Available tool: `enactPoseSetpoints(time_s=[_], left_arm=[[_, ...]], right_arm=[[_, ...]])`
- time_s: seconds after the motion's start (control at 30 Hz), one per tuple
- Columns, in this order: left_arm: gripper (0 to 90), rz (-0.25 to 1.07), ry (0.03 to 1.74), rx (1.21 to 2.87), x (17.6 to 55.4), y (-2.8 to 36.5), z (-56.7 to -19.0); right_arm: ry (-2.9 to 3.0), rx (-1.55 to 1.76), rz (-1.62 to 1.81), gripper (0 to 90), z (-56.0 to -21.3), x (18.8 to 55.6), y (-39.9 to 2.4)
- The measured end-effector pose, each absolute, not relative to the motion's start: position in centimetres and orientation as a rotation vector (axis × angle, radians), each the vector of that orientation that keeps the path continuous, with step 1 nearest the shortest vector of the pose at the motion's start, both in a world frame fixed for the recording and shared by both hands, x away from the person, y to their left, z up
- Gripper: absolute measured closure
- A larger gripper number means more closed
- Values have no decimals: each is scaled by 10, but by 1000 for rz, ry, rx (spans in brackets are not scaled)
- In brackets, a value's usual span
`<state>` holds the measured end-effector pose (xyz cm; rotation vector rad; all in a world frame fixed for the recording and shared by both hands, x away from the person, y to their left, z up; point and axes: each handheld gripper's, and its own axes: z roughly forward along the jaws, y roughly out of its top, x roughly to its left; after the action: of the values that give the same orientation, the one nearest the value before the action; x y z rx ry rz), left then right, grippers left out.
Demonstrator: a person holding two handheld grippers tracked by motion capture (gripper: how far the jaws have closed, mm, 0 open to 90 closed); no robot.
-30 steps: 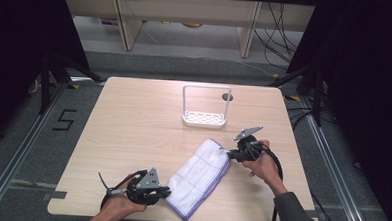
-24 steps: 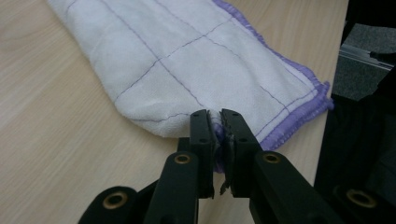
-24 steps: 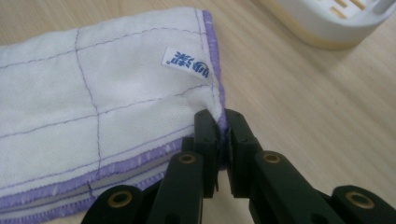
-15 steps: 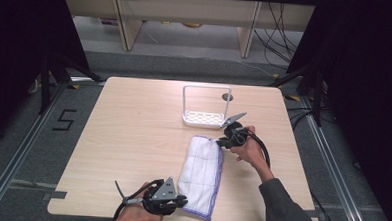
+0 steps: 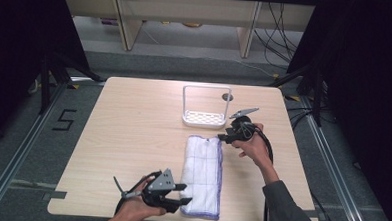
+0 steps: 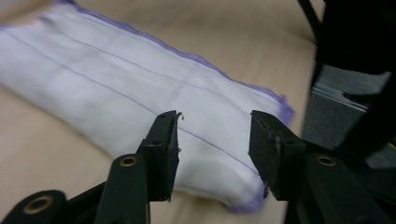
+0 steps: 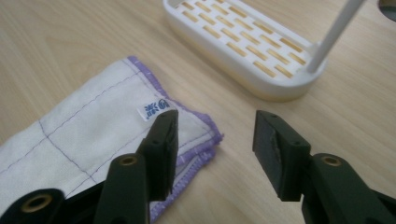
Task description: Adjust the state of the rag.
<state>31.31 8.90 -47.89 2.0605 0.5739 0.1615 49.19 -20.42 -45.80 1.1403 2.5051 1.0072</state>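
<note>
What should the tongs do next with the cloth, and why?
Probably lift both tongs clear. The folded cloth lies flat and straight on the table, and the left tongs and right tongs have just been opening, with nothing pinched between them.

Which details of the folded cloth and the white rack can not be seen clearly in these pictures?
- Folded cloth: its near corner in the high view is behind the left gripper.
- Cloth label: print too small to read in the right gripper view.
- White rack: its upright handle is cut off by the top edge there.
- Cloth in the left gripper view: blurred.
</note>
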Motion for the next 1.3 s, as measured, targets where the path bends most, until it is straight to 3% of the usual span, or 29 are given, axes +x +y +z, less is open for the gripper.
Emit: enactPoseSetpoints(time_s=[0.37,0.57,0.63,0.8,0.93,1.07,1.17,1.3], left_arm=[[444,287,841,1999,406,101,-485],[437,412,873,2032,446,86,-497],[426,341,882,2043,457,80,-500],[404,303,911,2044,472,71,-506],[396,272,929,2069,476,69,-510],[391,257,931,2065,478,68,-509],[392,266,922,2069,478,68,-507],[391,255,927,2067,480,68,-505]], right_arm=[[2472,1274,989,443,-478,490,-197],[2463,1285,966,425,-482,492,-193],[2468,1304,950,424,-483,492,-191],[2446,1288,945,441,-486,495,-189],[2446,1265,987,519,-488,498,-185],[2498,1208,986,755,-488,501,-183],[2508,1195,975,876,-488,501,-184],[2487,1175,979,896,-483,500,-187]])
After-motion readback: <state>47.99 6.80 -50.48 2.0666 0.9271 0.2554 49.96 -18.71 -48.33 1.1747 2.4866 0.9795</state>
